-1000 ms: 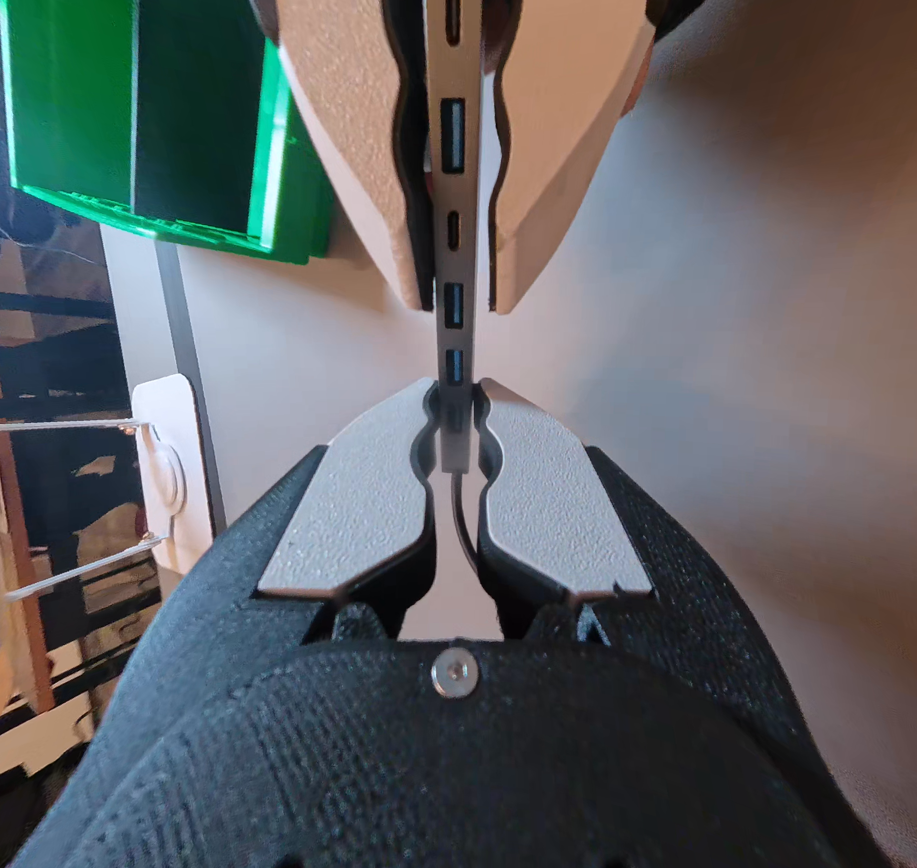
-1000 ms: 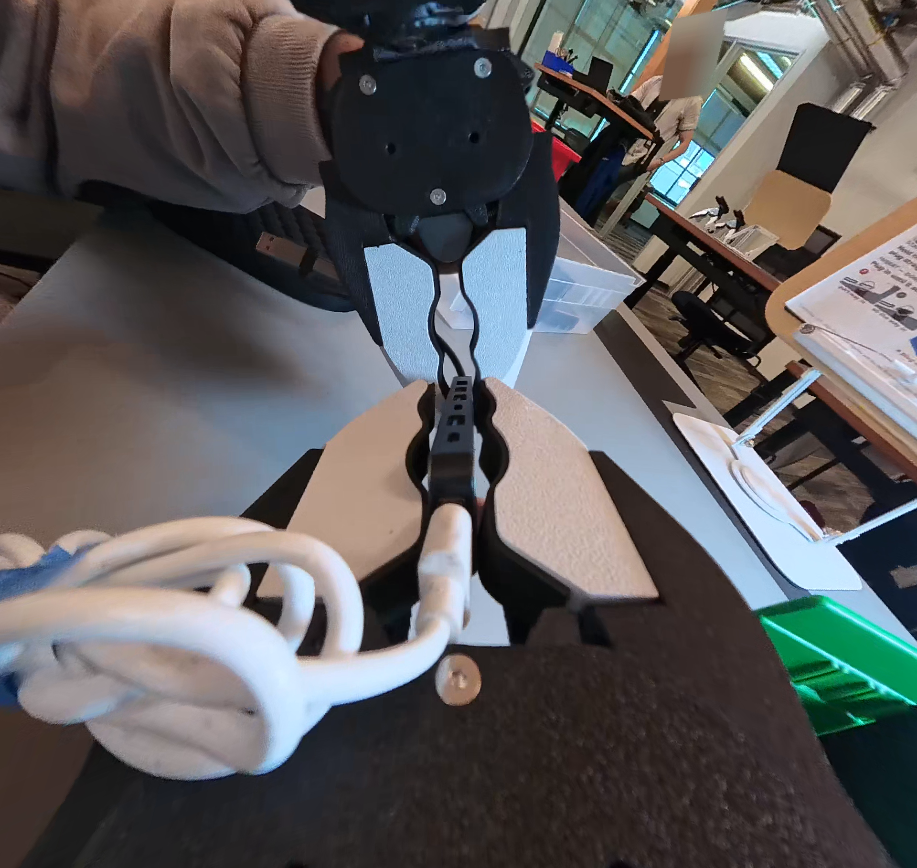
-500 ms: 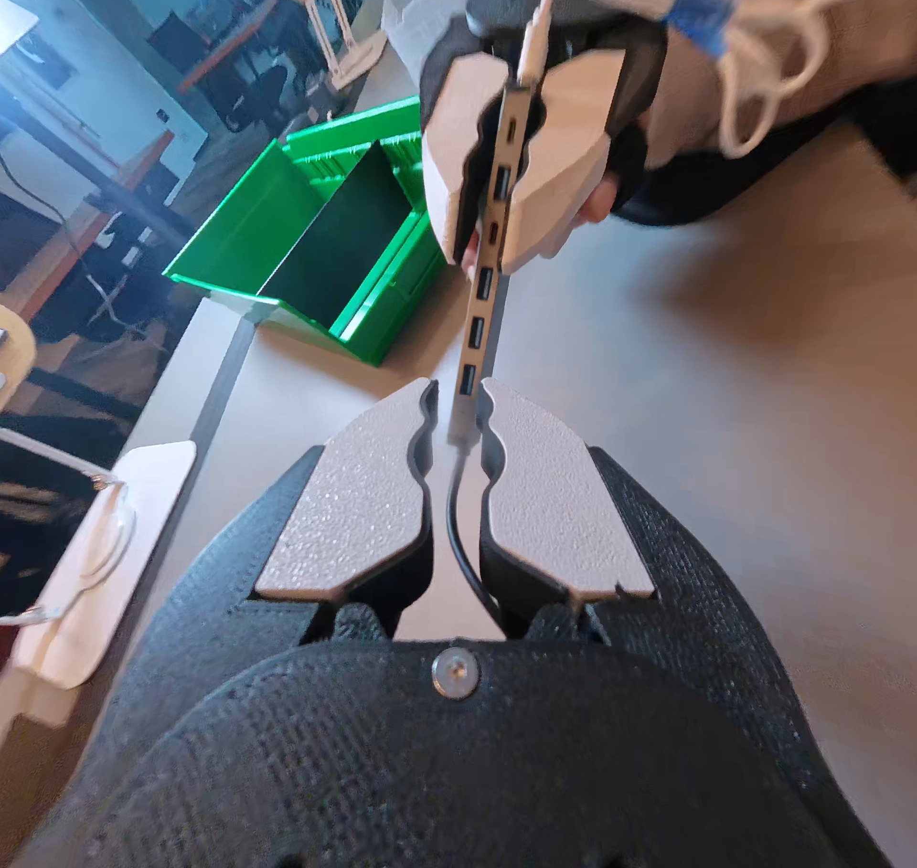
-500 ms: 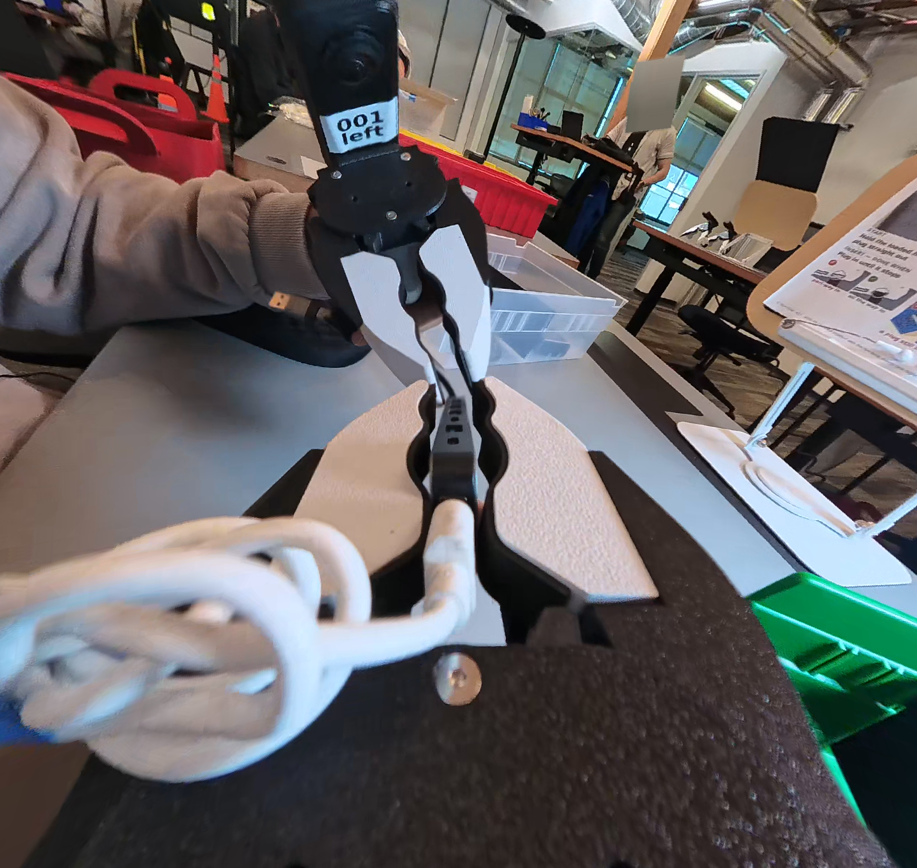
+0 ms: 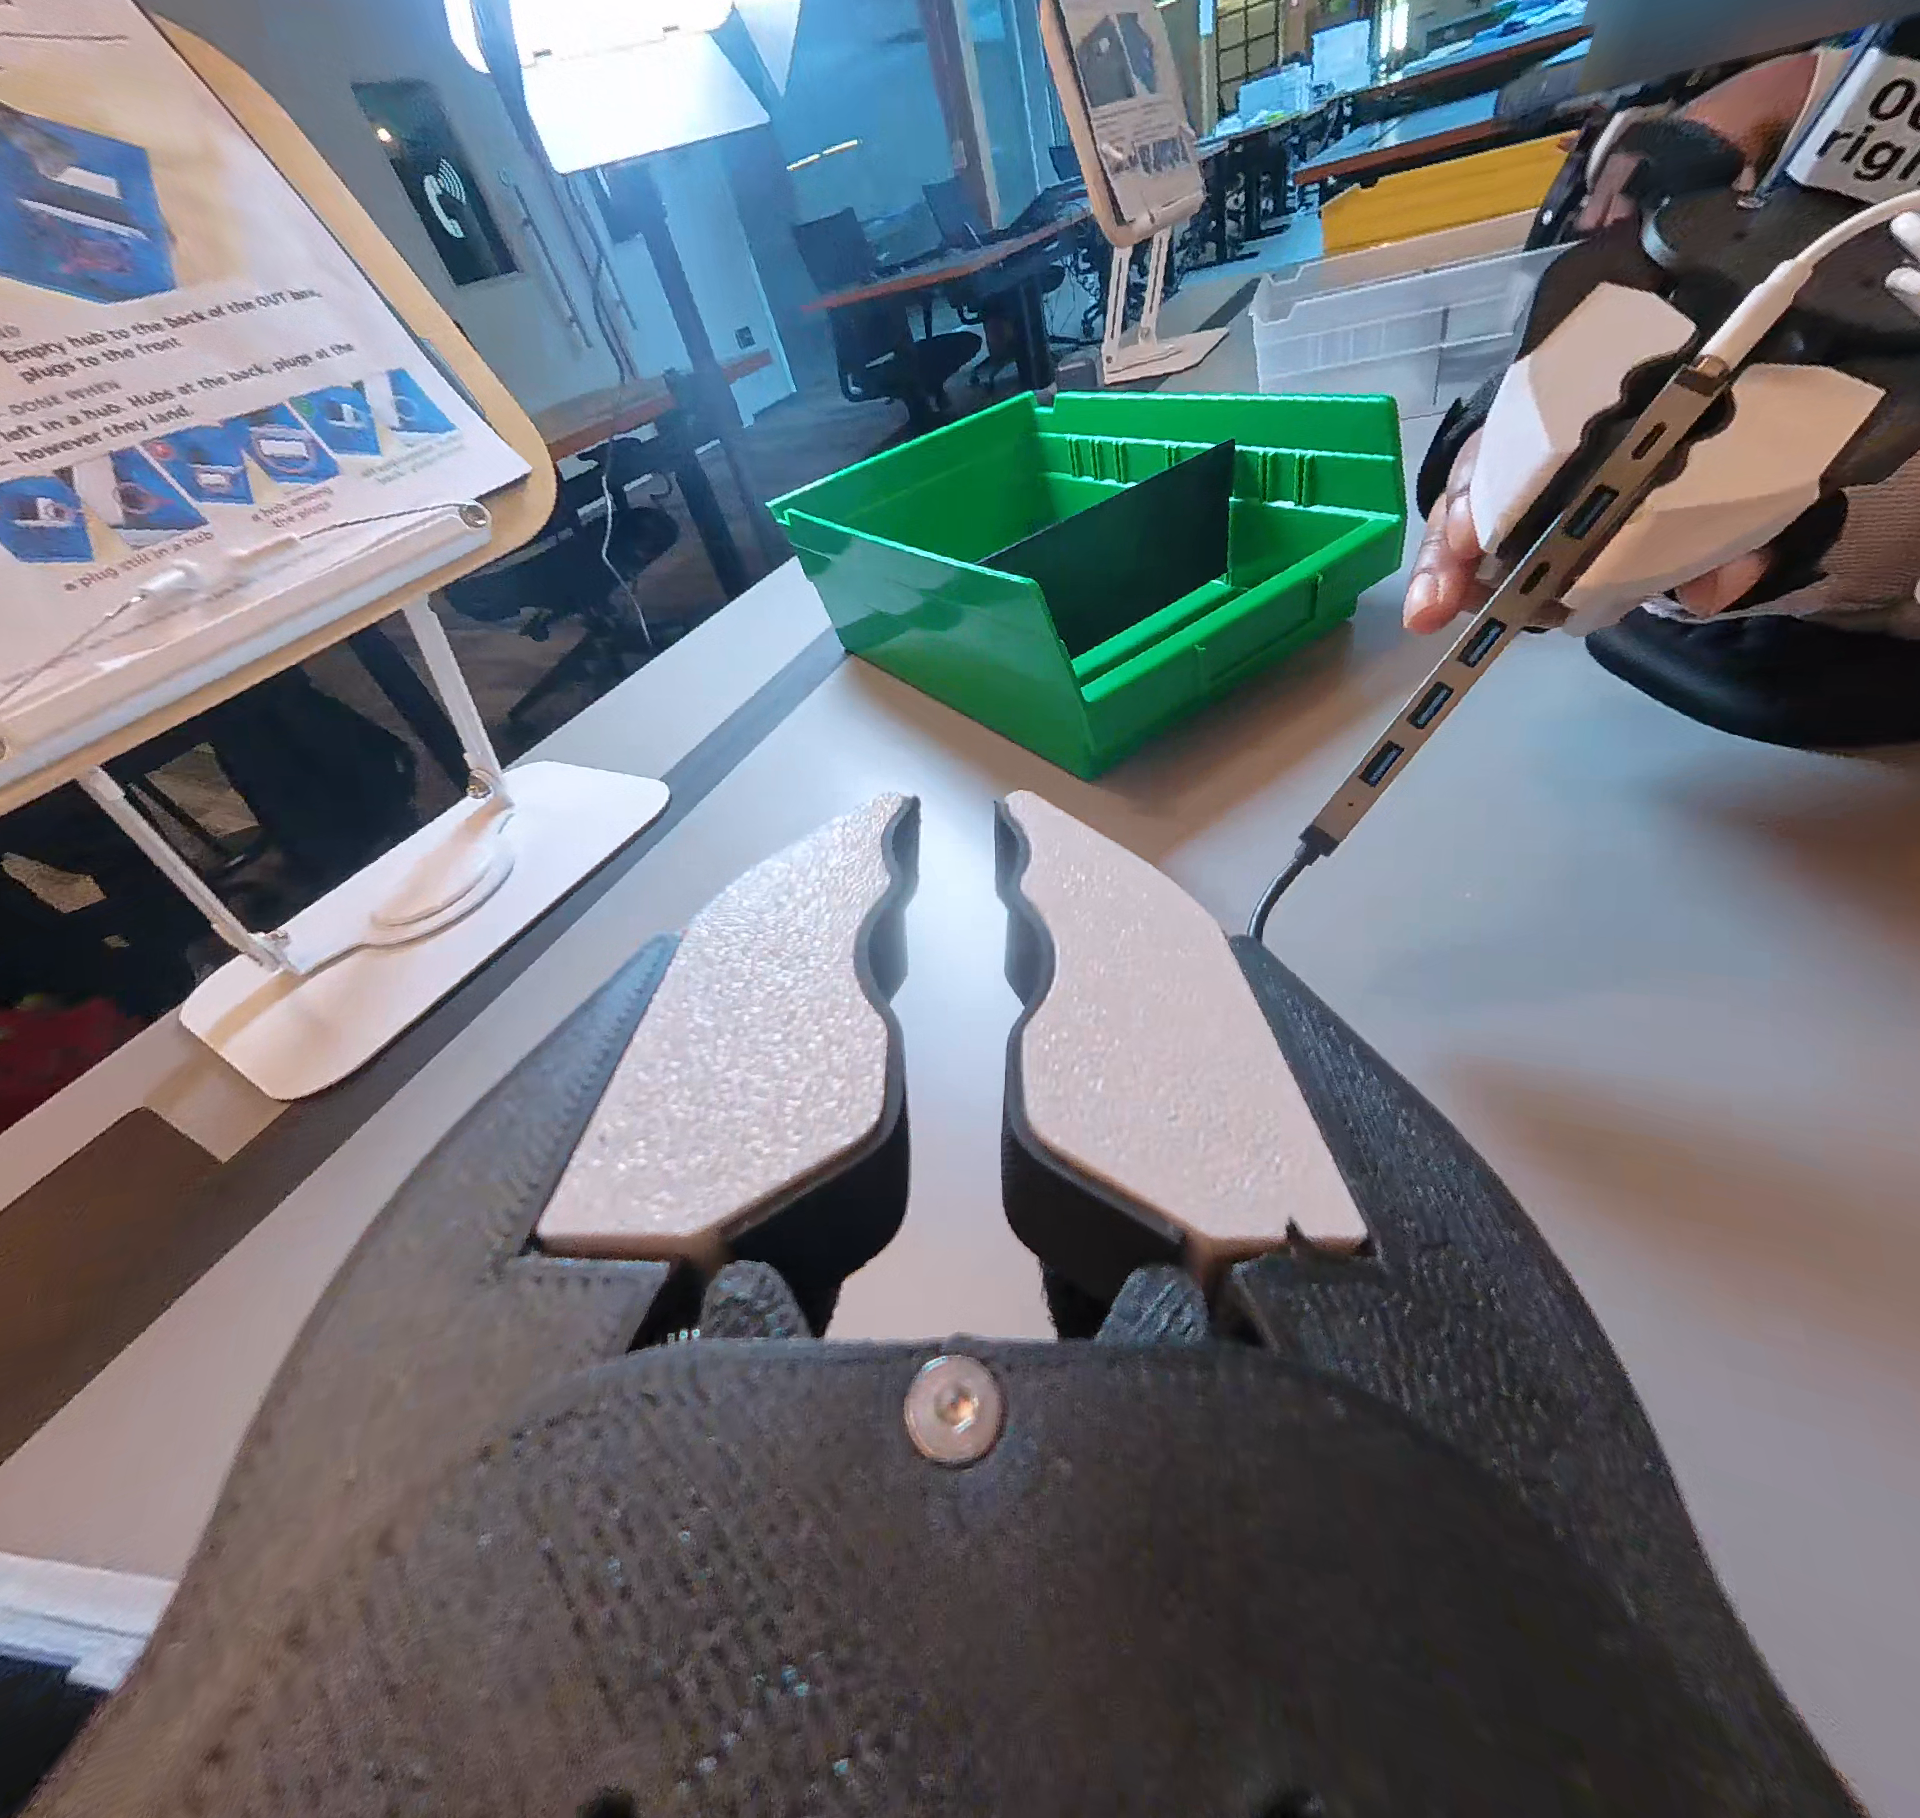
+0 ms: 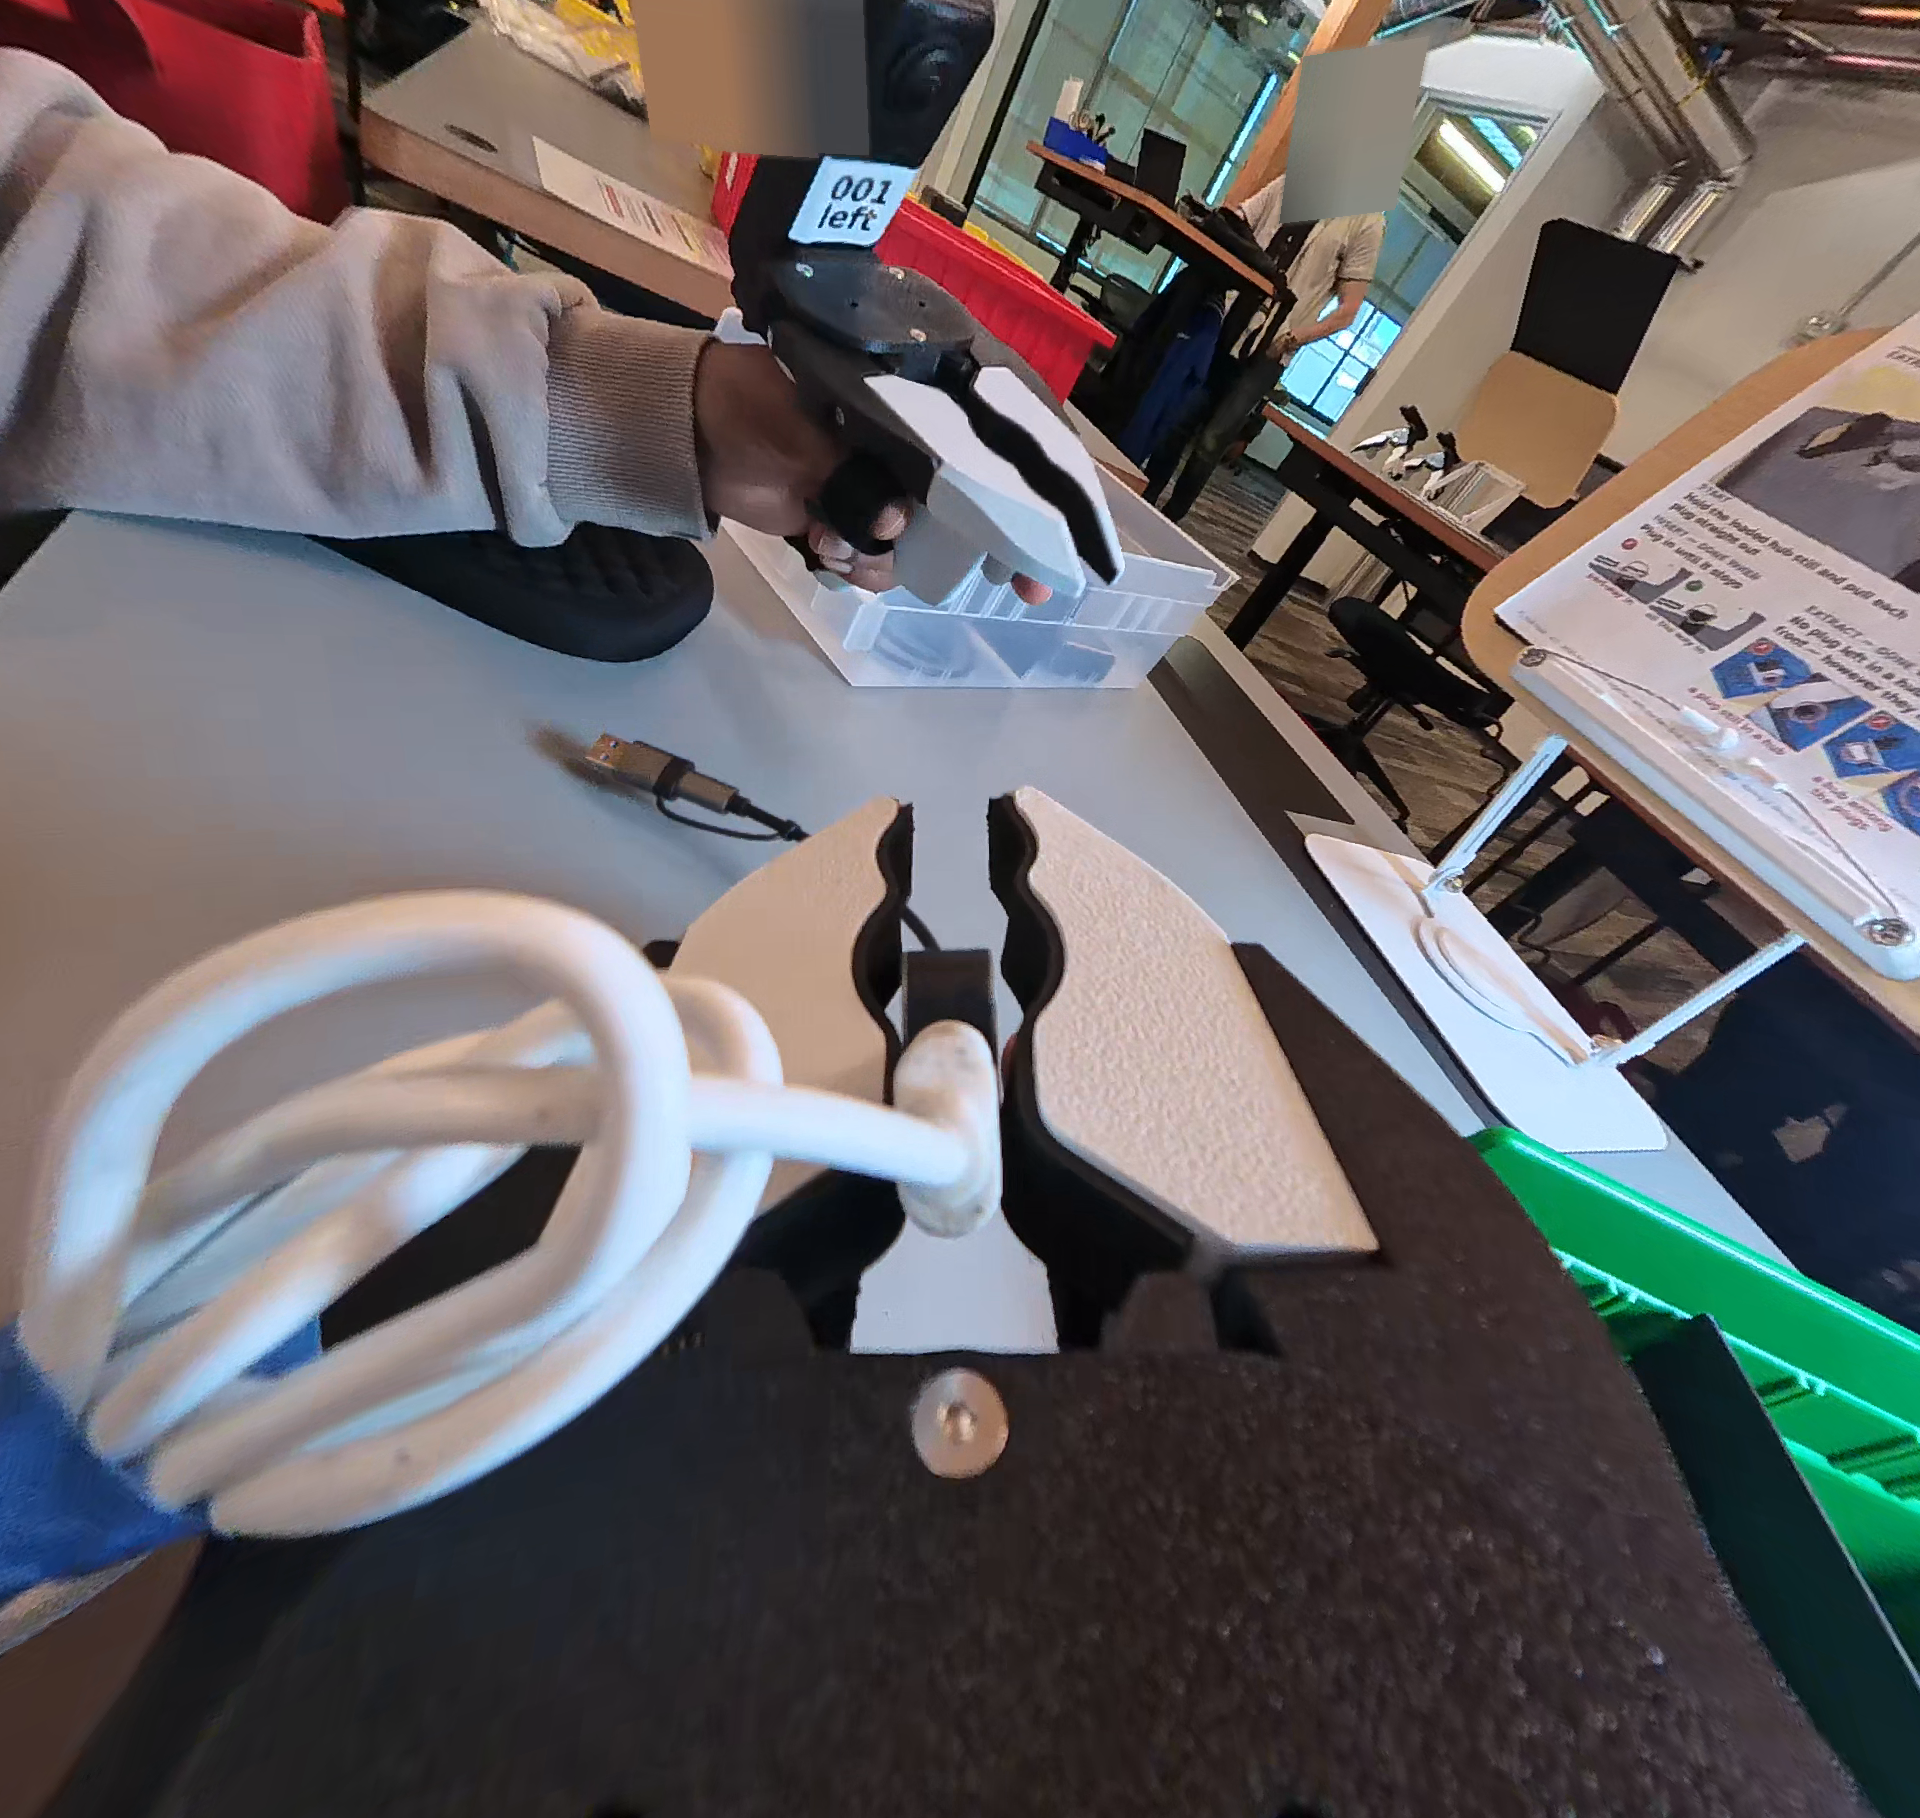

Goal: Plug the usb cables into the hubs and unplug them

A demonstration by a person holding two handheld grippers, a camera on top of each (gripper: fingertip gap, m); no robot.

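My right gripper (image 6: 951,812) is shut on a slim grey USB hub (image 6: 948,989), with a white cable's plug (image 6: 945,1124) in the hub's near end. The cable's white coil (image 6: 416,1145) hangs at my left. In the left wrist view the right gripper (image 5: 1538,584) holds the hub (image 5: 1455,667) tilted above the table, ports showing. The hub's own black lead ends in a plug (image 6: 644,771) lying on the table. My left gripper (image 5: 956,812) is open and empty, apart from the hub. It also shows in the right wrist view (image 6: 1081,573), above a clear tray.
A green bin (image 5: 935,605) with a black divider stands beyond my left gripper. A clear plastic tray (image 6: 997,646) sits at the table's far edge. A sign on a white stand (image 5: 416,895) is near the table's edge. A black wrist rest (image 6: 540,584) lies under the person's sleeve. Across from one pair of fingers to the other is roughly 15 cm.
My left gripper has let go of the hub's lead end, pulled back and swung away. The right gripper still holds the hub with the white cable plugged in.
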